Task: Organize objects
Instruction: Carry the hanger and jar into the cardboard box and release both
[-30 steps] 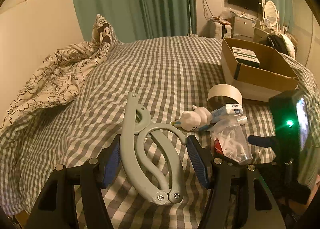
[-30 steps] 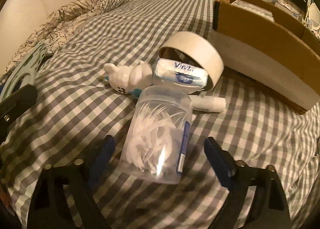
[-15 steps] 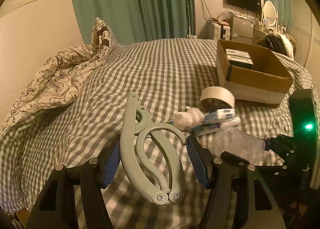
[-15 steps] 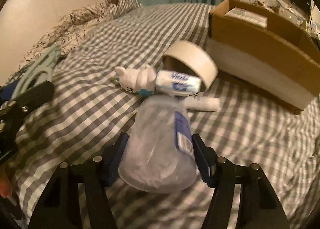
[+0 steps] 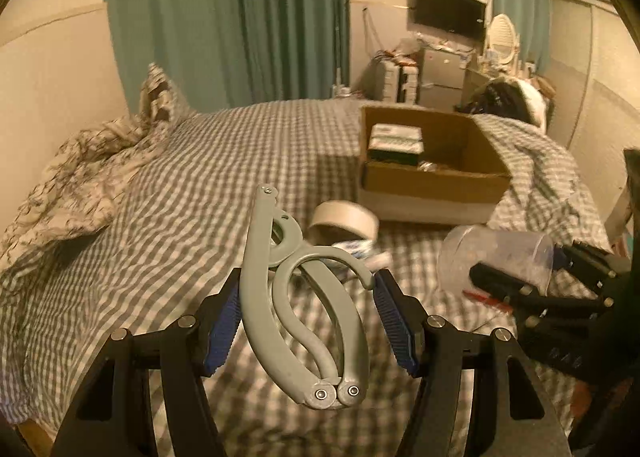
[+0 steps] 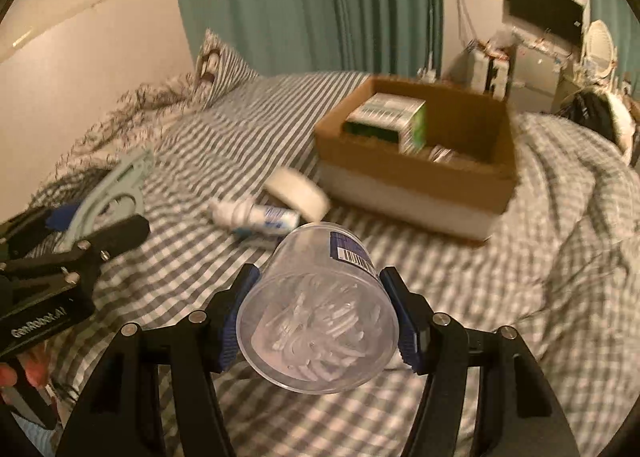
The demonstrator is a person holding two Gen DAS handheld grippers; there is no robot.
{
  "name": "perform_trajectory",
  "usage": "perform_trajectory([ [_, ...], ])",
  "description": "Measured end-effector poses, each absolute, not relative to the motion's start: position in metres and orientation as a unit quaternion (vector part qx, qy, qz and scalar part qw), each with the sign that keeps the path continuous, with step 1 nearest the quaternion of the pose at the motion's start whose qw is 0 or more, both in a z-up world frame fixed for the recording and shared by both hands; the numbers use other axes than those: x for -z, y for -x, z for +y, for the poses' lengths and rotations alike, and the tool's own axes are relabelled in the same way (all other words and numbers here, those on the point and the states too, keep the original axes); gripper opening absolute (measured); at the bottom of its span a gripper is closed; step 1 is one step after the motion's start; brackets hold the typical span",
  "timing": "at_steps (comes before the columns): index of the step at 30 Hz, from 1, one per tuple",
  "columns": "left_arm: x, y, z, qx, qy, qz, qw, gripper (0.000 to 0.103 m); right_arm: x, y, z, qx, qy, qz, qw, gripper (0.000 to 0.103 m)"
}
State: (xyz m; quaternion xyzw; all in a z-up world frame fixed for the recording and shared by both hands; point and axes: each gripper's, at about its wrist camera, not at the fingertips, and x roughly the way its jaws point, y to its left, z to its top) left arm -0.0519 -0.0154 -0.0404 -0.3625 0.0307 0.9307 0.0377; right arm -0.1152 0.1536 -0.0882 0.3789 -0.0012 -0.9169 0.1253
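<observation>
The left claw (image 5: 306, 323) grips a grey hanger (image 5: 280, 297). Its two blue pads press on the hanger's sides, and the hanger is up in the air over the bed (image 5: 180, 197). The hanger's long arm points to 12 o'clock and its two round ends sit near 6 o'clock.

The right claw (image 6: 318, 317) grips a clear tub (image 6: 320, 321). The tub is full of little white sticks and has a blue label on top. The blue pads press on both sides of it, and it is off the bed too. In the left view the tub shows at 3 o'clock, held in the black fingers of the right claw.

The bed has a grey and white check cover. A flower blanket (image 5: 80, 177) is bunched up at 9 o'clock.

A brown box (image 6: 420, 161) sits on the bed at about 1 o'clock in the right view. It is open on top. A green and white carton (image 6: 388, 117) lies inside it at the far left.

Just in front of the box lies a roll of tape (image 6: 298, 193). Beside the roll are a small white toy (image 6: 234, 211) and a blue and white tissue pack (image 6: 276, 217), close together. They look blurry.

Green curtains (image 5: 240, 25) hang behind the bed, and a dark TV (image 5: 450, 13) is on the wall at 1 o'clock
</observation>
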Motion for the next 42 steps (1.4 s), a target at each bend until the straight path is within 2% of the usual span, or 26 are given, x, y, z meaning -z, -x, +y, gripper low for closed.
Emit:
perform_trajectory([
  [10, -0.008, 0.108, 0.036, -0.938, 0.332, 0.018, 0.094, 0.065, -0.003, 0.135, 0.223, 0.948, -0.298, 0.007, 0.108, 0.061],
  [16, -0.012, 0.172, 0.072, -0.933, 0.34, 0.015, 0.118, 0.065, -0.027, 0.18, 0.248, 0.955, -0.283, 0.011, 0.085, 0.061],
  [21, 0.013, 0.224, 0.104, -0.92, 0.365, 0.02, 0.143, 0.065, -0.017, 0.235, 0.266, 0.951, -0.3, -0.003, 0.074, 0.061],
  [28, 0.056, 0.267, 0.136, -0.897, 0.403, 0.018, 0.183, 0.065, 0.029, 0.312, 0.286, 0.932, -0.354, -0.024, 0.07, 0.061],
  [37, 0.085, 0.285, 0.156, -0.893, 0.397, 0.039, 0.207, 0.067, 0.065, 0.343, 0.3, 0.927, -0.363, -0.056, 0.077, 0.062],
  [39, 0.085, 0.281, 0.158, -0.895, 0.39, 0.05, 0.211, 0.07, 0.068, 0.342, 0.301, 0.925, -0.367, -0.06, 0.078, 0.062],
  [40, 0.084, 0.28, 0.159, -0.895, 0.389, 0.053, 0.212, 0.077, 0.067, 0.34, 0.3, 0.925, -0.367, -0.056, 0.078, 0.065],
  [41, 0.082, 0.276, 0.159, -0.897, 0.385, 0.056, 0.21, 0.086, 0.064, 0.336, 0.3, 0.928, -0.361, -0.05, 0.071, 0.073],
  [42, 0.079, 0.271, 0.158, -0.9, 0.38, 0.057, 0.206, 0.09, 0.059, 0.332, 0.301, 0.932, -0.353, -0.048, 0.063, 0.075],
])
